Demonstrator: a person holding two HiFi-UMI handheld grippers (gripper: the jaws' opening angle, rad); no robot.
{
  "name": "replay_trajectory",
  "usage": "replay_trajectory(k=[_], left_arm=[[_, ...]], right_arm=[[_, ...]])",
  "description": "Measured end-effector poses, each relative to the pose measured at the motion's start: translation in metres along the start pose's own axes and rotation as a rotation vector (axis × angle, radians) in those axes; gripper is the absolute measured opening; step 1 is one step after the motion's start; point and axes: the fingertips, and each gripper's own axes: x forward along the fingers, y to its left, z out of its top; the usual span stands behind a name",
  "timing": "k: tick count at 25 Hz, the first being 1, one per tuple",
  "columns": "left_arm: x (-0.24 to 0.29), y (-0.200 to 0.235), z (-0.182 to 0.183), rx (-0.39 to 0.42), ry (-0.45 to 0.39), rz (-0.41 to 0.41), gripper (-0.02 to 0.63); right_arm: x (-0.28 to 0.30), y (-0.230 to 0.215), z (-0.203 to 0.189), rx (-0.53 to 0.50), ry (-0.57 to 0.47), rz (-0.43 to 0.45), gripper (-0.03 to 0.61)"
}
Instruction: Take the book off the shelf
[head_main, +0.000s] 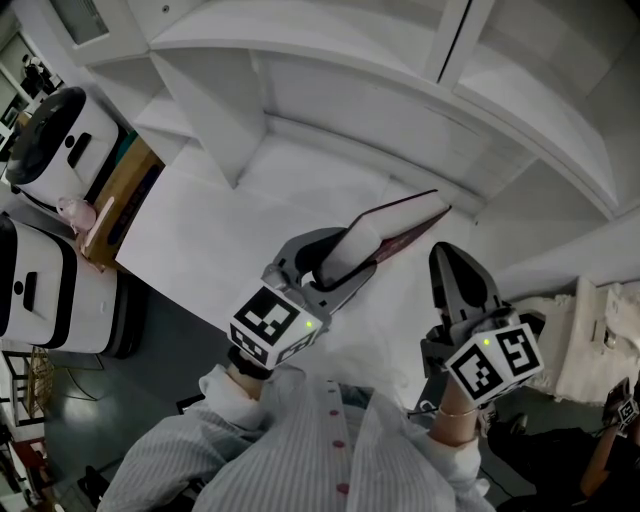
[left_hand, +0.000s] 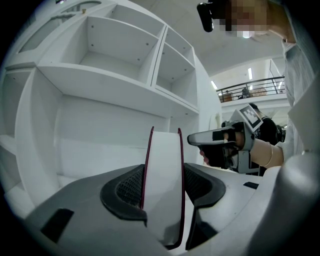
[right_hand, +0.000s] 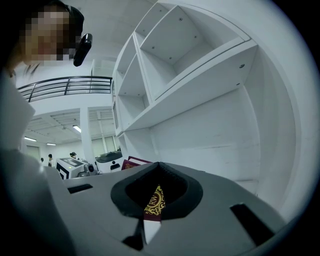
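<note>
A book (head_main: 405, 222) with maroon covers and white page edges hangs tilted over the white shelf board (head_main: 250, 200). My left gripper (head_main: 335, 262) is shut on the book's near end. In the left gripper view the book (left_hand: 164, 160) stands upright between the two dark pads (left_hand: 125, 187). My right gripper (head_main: 450, 262) hovers just right of the book, shut and holding nothing. It also shows in the left gripper view, where this right gripper (left_hand: 207, 137) is in a hand. Through the right gripper (right_hand: 159, 167), a gold emblem on the book cover (right_hand: 155, 202) shows.
The white shelf unit (left_hand: 100, 75) has bare compartments above. Two white machines (head_main: 50, 140) and a wooden stand (head_main: 125, 190) are on the floor at left. A pale bundle (head_main: 590, 340) lies at right. My striped shirt (head_main: 300, 450) fills the bottom.
</note>
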Motion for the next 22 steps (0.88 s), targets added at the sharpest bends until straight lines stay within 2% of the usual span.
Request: replay_trajectory(k=[22], left_arm=[[0.011, 0.002, 0.009, -0.036, -0.002, -0.006, 0.235]], right_arm=[[0.000, -0.002, 0.001, -0.002, 0.003, 0.020, 0.014]])
